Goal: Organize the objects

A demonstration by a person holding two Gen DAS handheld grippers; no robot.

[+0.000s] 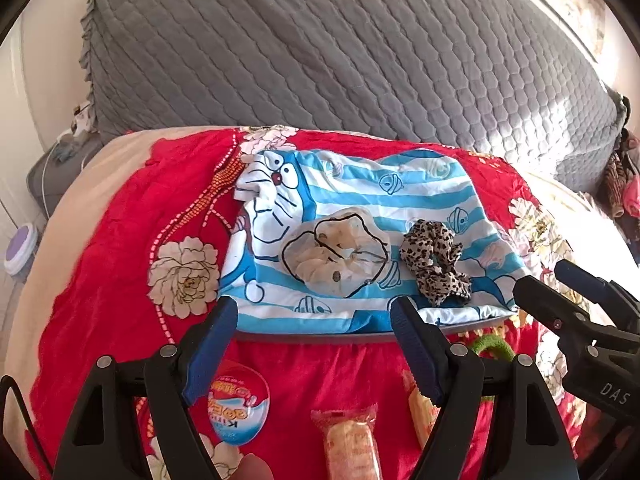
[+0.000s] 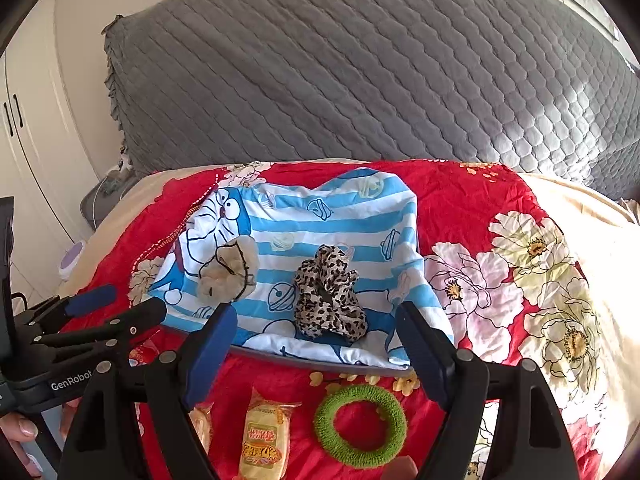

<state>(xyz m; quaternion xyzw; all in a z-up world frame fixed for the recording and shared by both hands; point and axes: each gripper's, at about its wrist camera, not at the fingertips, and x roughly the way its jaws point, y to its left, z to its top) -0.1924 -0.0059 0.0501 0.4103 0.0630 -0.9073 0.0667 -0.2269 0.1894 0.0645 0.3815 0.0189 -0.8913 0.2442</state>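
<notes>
both tongs gape empty: left gripper (image 1: 314, 344), right gripper (image 2: 316, 350). fuzzy green ring hair tie (image 2: 360, 426) lies on red floral bedspread (image 2: 460, 200), 6 o'clock of leopard-print fabric scrunchie (image 2: 330, 294). looks soft, light, springy; pinch one side of ring.

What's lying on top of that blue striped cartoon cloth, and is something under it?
On the striped cloth lie two hair scrunchies: a cream one and a leopard-print one. A grey flat edge shows beneath its front hem; the rest of it is covered.

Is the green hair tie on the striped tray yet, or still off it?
Off it: the green hair tie lies on the red bedspread, in front of the tray's rim.
</notes>
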